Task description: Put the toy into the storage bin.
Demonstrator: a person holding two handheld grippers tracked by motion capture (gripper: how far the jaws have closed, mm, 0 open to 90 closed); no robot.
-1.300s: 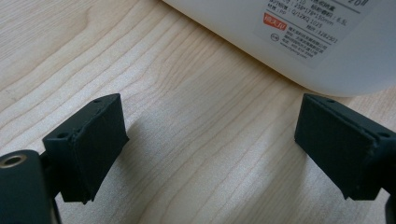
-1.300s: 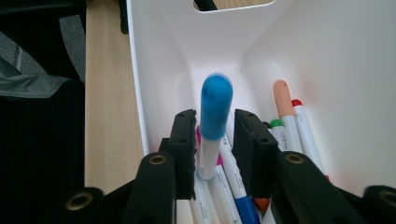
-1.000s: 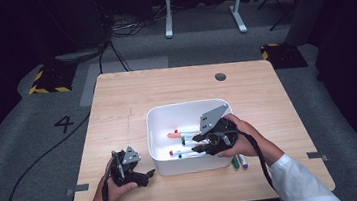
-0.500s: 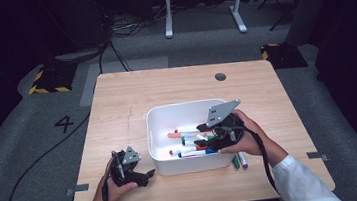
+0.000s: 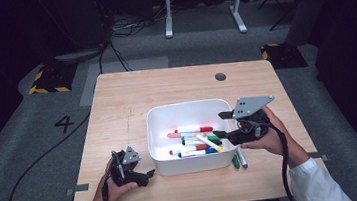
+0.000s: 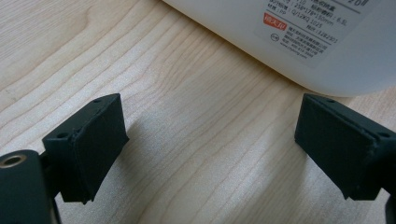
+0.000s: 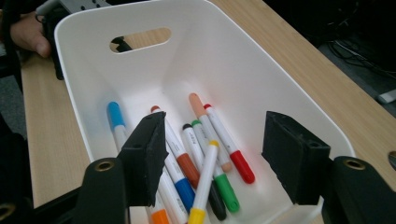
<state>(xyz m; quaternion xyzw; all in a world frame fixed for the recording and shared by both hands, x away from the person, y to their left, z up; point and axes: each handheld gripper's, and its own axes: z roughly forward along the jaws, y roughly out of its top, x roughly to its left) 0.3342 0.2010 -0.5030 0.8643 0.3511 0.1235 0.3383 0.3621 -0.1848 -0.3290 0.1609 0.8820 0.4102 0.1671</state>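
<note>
A white bin (image 5: 159, 132) stands mid-table with several coloured markers (image 5: 195, 140) lying in it. My right gripper (image 5: 221, 124) hovers over the bin's right rim, open and holding nothing. Seen from the right gripper view, my right gripper (image 7: 215, 135) spreads its jaws above the markers; a yellow-capped marker (image 7: 203, 186) lies across the others. My left gripper (image 5: 147, 178) rests low on the table by the bin's near left corner. In the left gripper view, my left gripper (image 6: 210, 126) is open over bare wood, facing the bin's labelled wall (image 6: 308, 28).
On the table just right of the bin lie a green marker (image 5: 235, 161) and a purple marker (image 5: 241, 156), under my right hand. The wooden table (image 5: 117, 107) has a dark round hole (image 5: 220, 76) at its far right. Cables trail across the grey floor.
My right gripper has drawn back to the right and slightly up, from over the bin's inside to its right rim. The left gripper has stayed put.
</note>
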